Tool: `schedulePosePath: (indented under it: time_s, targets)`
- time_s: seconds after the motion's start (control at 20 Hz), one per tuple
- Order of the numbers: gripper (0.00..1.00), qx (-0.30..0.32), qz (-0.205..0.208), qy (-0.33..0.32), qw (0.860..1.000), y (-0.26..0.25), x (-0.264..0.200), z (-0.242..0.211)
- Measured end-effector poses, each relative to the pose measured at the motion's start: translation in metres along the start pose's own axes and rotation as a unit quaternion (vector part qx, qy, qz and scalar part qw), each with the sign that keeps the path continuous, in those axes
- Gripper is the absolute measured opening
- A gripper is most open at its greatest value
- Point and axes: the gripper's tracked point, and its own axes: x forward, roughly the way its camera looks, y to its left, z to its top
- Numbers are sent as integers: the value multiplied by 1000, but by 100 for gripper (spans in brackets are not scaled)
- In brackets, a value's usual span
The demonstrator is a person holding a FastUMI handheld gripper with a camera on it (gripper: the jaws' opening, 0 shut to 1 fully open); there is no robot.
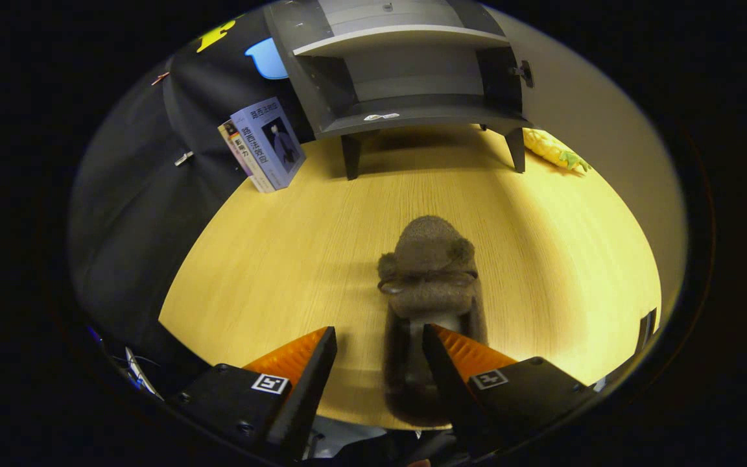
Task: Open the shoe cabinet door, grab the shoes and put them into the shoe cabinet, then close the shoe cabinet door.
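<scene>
Two books (263,146) flank open cabinet (406,71); gripper (379,344) wide around slipper (428,292).

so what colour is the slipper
Fuzzy brown slipper, seen best in the gripper view, lying between the open claw fingers.

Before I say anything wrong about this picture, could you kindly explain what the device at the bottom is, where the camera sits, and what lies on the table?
The camera rides on a hand-held two-finger gripper and looks forward along its fingers, the two wedge shapes at the bottom. They stand open. A fuzzy brown slipper lies on the pale wooden tabletop; its heel end reaches between the fingers, with one finger over its opening, but they are not clamped on it. Beyond it stands a grey shoe cabinet with its door open and shelves showing. Two upright books lean beside the cabinet, and a yellow plush toy lies on its other side.
</scene>
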Motion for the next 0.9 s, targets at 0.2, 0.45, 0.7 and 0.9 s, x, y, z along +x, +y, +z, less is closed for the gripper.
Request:
schedulePosePath:
  time_s: [0.2, 0.45, 0.7, 0.9]
  targets:
    - [56, 12, -65, -22, 998, -22, 38, 12]
    - [9, 13, -59, -10, 998, -15, 42, 17]
    - [9, 12, -45, -28, 999, -13, 16, 39]
    - [9, 27, -21, -60, 998, -5, -34, 83]
